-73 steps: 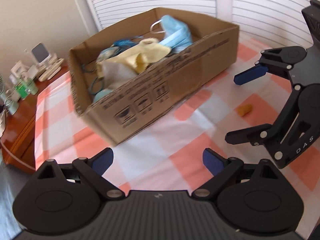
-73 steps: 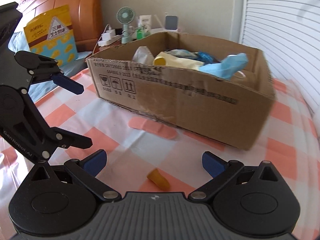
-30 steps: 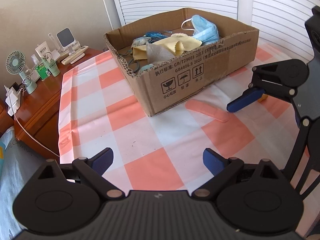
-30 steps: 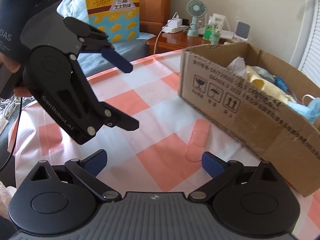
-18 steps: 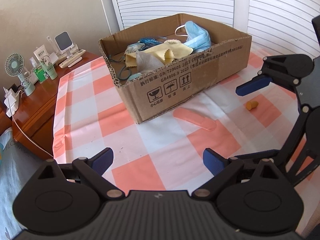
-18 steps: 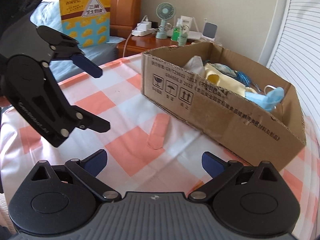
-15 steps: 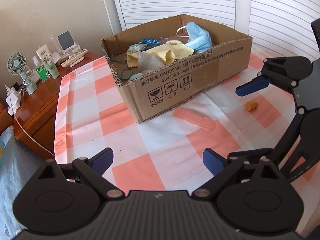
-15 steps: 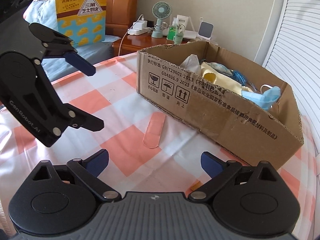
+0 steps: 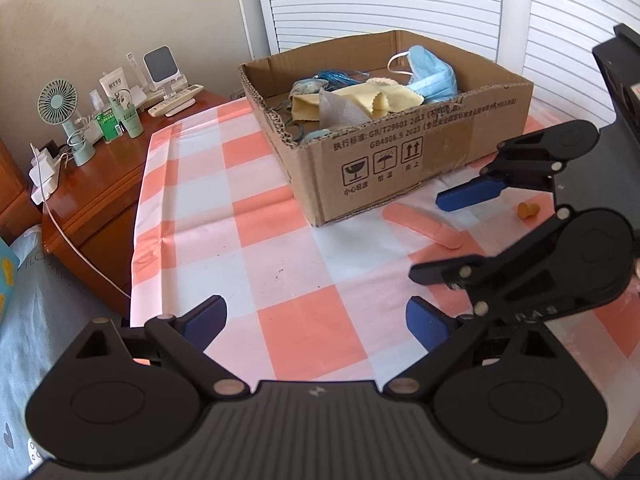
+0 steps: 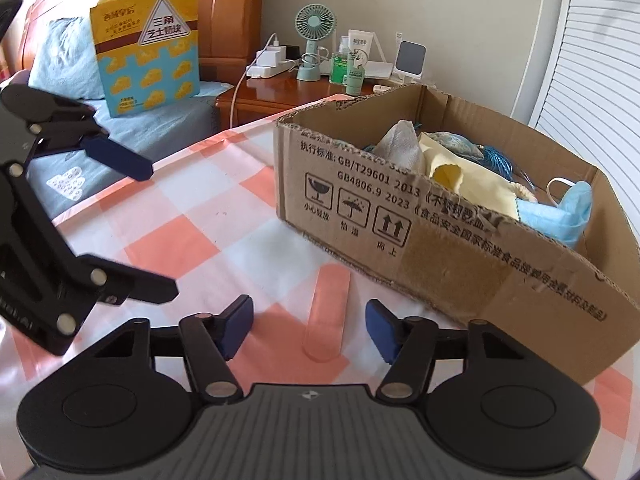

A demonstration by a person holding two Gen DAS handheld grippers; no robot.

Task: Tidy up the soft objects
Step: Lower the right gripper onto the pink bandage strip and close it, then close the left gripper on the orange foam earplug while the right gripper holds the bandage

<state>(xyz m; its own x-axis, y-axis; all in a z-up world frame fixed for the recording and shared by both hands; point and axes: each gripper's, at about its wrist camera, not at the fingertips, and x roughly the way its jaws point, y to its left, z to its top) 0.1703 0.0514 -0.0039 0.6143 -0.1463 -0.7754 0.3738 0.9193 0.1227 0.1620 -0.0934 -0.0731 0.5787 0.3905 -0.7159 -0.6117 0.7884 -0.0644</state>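
A cardboard box (image 9: 440, 152) (image 10: 460, 264) on the checked tablecloth holds a blue face mask (image 9: 430, 74), a yellow cloth (image 9: 360, 100) and other soft items. A pink bandage strip (image 9: 426, 228) (image 10: 326, 312) lies flat on the cloth in front of the box. A small orange earplug (image 9: 528, 211) lies to its right. My right gripper (image 10: 310, 330) is open, low over the near end of the strip, which lies between its blue pads. My left gripper (image 9: 316, 322) is open and empty over the cloth.
A wooden nightstand (image 9: 92, 188) at the left carries a small fan (image 9: 60, 108), bottles and a charger with a white cable. A bed with a yellow snack bag (image 10: 146, 40) is beyond the table. White shutters (image 9: 400, 4) stand behind the box.
My right gripper has moved down and in toward the pink strip and its jaws have narrowed partly. My left gripper has shifted slightly and stays open.
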